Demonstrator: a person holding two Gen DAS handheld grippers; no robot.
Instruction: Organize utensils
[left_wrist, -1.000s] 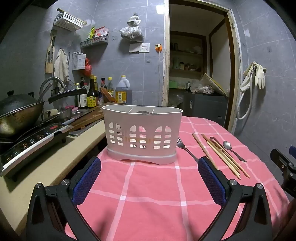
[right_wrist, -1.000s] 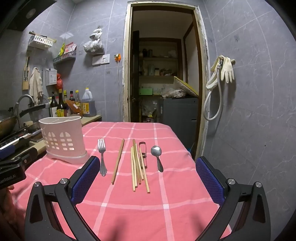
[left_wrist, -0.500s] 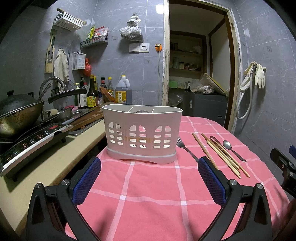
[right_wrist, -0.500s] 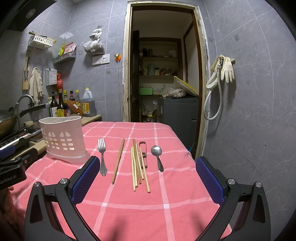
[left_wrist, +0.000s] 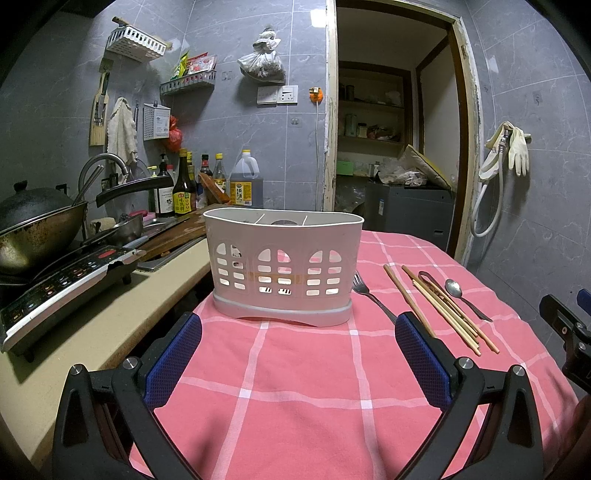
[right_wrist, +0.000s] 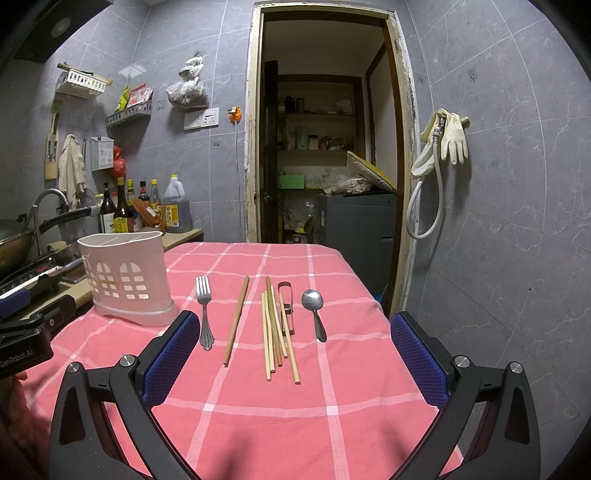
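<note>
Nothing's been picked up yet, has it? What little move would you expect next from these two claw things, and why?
Probably the right gripper eases forward and down toward the fork. Both grippers are open and empty, the fork, chopsticks and spoon all lie flat on the pink tablecloth, and the fork lies nearest the white utensil holder, which the left gripper faces.

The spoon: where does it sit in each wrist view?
Left wrist: the spoon lies at right of centre, farthest right in the utensil row.
Right wrist: the spoon lies just right of centre, right of the chopsticks.
Shared landmark: the white utensil caddy.
</note>
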